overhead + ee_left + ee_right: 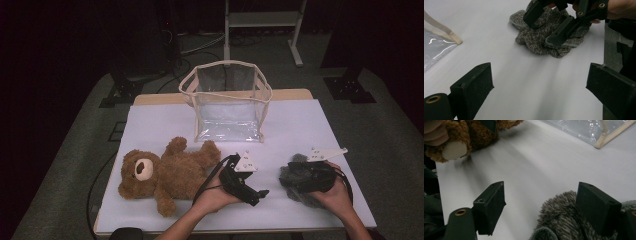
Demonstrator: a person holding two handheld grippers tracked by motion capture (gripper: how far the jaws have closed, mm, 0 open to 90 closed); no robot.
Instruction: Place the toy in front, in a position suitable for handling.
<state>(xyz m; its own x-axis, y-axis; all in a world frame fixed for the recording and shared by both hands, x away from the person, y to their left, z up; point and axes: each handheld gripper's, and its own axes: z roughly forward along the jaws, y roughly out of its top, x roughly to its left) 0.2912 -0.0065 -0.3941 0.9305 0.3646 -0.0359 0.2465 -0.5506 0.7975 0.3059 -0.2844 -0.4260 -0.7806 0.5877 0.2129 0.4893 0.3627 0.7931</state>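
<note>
Your right gripper [290, 181] hovers over the grey knit cloth [296, 186].
Its jaws gape wide, gripping nothing; your left gripper [260, 194], equally wide and empty, rests beside the teddy bear [165, 172].

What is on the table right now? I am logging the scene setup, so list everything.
teddy bear: one, brown, lying at the table's left
fuzzy item: one, grey, soft and crumpled, at the table's right under the right gripper
clear bag: one, transparent with cream trim, standing open at the far middle
table cover: one, white, spread over the table
metal frame: one, pale, on the floor behind
left gripper: black, open, over bare cover
right gripper: black, open, over the fuzzy item
</note>
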